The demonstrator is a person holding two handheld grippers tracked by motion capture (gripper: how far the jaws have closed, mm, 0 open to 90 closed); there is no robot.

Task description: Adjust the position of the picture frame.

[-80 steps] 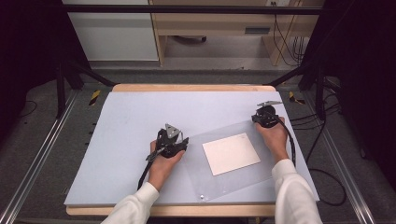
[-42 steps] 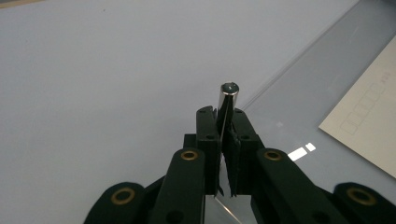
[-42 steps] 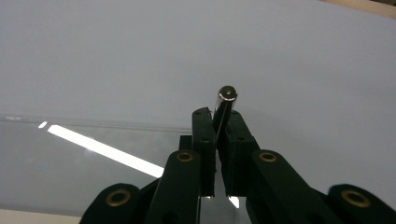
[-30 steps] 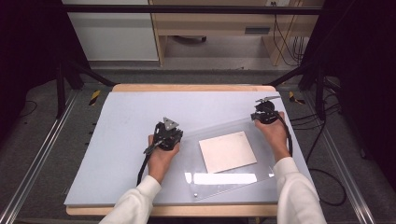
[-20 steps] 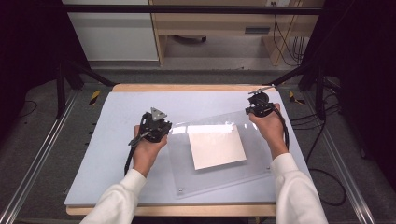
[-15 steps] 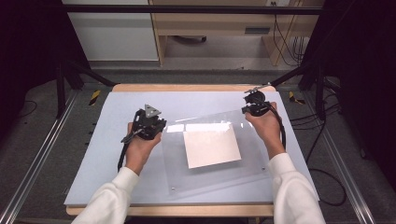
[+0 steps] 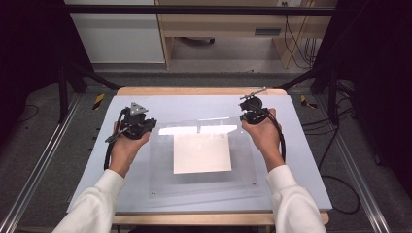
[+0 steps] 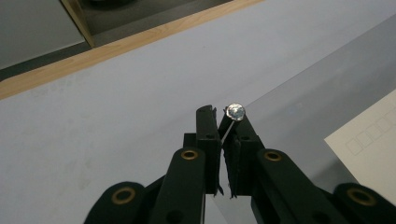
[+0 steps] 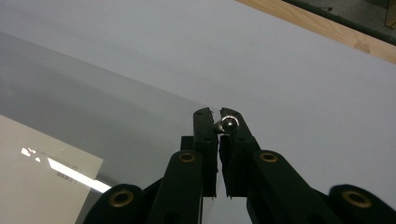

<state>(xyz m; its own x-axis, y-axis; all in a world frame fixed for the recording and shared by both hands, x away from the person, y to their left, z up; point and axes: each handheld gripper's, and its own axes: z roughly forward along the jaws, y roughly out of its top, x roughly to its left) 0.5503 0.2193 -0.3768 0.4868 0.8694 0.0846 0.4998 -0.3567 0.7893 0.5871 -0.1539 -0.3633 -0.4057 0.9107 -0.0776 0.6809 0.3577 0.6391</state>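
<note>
- Lying over the middle of the pale blue mat [image 7: 87, 160], a clear acrylic sheet [image 7: 243, 165], nearly square, sides running roughly along the table's edges, far edge raised off the mat and catching a bright strip of glare.
- Pinching the far left corner of the sheet, left gripper [image 7: 144, 127], jaws together on the thin edge just below a small silver corner screw [image 8: 234, 112], seen close in the left gripper view.
- Pinching the far right corner, right gripper [image 7: 247, 115], jaws likewise clamped on the edge, with another round silver screw [image 9: 229, 123] caught between the tips.
- Resting near edge down, close to the front of the table, two more small screws at the near corners.
- Sandwiched flat under the clear sheet, a cream paper [image 7: 202, 153], roughly square, sides parallel to the sheet's, placed slightly toward the far half.
- Showing faint printing: a row of small outlined boxes at the paper's corner in the left gripper view, a line of tiny text in the right gripper view, too small to read.
- Framing the mat, a light wooden table edge [image 7: 194, 91] along the far side.
</note>
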